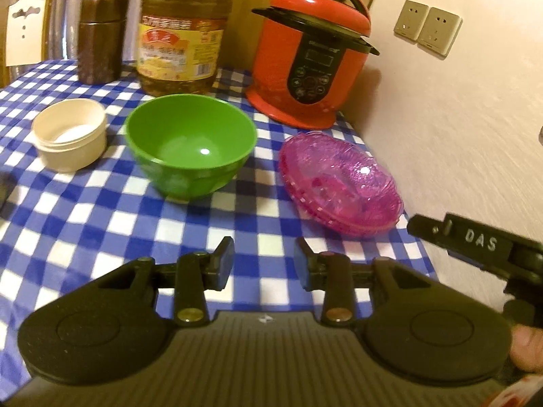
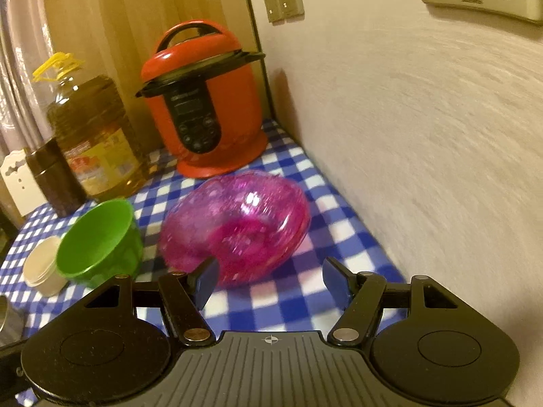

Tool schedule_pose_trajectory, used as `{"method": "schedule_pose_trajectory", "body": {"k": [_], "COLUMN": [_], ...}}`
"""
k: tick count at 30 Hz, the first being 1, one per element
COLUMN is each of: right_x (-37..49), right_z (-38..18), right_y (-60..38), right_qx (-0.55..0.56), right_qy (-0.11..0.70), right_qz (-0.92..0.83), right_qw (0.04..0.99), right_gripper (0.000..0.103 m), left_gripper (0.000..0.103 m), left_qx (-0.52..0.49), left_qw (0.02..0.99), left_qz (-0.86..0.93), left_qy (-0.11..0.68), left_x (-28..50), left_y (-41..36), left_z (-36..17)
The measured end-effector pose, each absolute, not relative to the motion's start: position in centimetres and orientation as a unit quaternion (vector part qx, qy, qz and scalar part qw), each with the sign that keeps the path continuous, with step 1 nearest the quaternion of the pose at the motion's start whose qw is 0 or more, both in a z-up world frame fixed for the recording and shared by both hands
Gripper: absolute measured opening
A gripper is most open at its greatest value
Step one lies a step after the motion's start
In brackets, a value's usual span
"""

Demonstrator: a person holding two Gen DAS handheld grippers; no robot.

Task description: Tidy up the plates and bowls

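Bowls and plates look mostly sorted: pink plates (image 1: 341,183) sit nested as a stack on the checked tablecloth (image 1: 85,224), near the wall (image 1: 458,135) and just in front of the red pressure cooker (image 1: 312,57). Layered rims show at the stack's edge, count unclear. Green bowl (image 1: 190,144) stands upright and empty, left of the plates and apart from them. Cream bowls (image 1: 69,134) further left, stepped rim suggests more than one nested, can't confirm

Oil bottle (image 1: 185,30) and brown canister (image 1: 101,39) along the back, not part of the job

Left gripper (image 1: 264,264): jaws partly open, nothing between them, only tablecloth showing in the gap, set back from all the dishes. Right gripper (image 2: 269,283): jaws wider apart, also empty. Plate stack sits just beyond its fingers in the right wrist view, left finger overlaps the stack's edge in the picture but I read no contact. Right wrist frame is blurry, so treat that as a judgement

Status as I read it: like items grouped in three piles, nothing loose on the visible cloth, both grippers free. What's left, if anything: green bowl could go with the cream bowls, but sizes look mismatched so probably stays alone. Left table edge is out of frame, can't rule out more dishes there
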State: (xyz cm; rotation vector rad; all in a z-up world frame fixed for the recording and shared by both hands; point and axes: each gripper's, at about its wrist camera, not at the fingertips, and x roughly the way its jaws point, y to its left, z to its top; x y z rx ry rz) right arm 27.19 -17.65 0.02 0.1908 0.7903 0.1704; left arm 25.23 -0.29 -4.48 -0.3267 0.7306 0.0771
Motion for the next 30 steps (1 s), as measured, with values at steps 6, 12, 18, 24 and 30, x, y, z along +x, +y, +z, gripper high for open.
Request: {"method": "schedule_pose_trajectory", "body": {"k": [6,12,18,24,30], "right_x": [24.3,22.1,20.4,19.4,19.1], "right_z": [-0.3,0.0,0.2,0.7,1.5], "right_y": [-16.7,-15.2,-13.7,-11.5,-8.7], "right_qx": [0.099,0.083,0.077,0.062,0.062], "right_qy": [0.412,0.419,0.422,0.419,0.412], "right_qz": [0.088,0.094,0.108,0.126,0.157], "right_qw": [0.901,0.899,0.897,0.897,0.895], "right_gripper": [0.067,0.067,0.067,0.067,0.067], "left_gripper": [0.037,0.038,0.038,0.039,0.041], "left_qx": [-0.158,-0.151,-0.149,-0.143,-0.139], "left_qw": [0.917,0.916,0.913,0.912,0.912], "left_qz": [0.049,0.059,0.067,0.079,0.100], "left_qy": [0.363,0.368,0.374,0.376,0.374], "left_x": [22.5,19.9,17.9,16.6,15.8], "left_y": [1.3,2.6,4.1,6.1,8.3], "left_z": [-4.2,-3.9,-3.9,-3.3,-2.2]}}
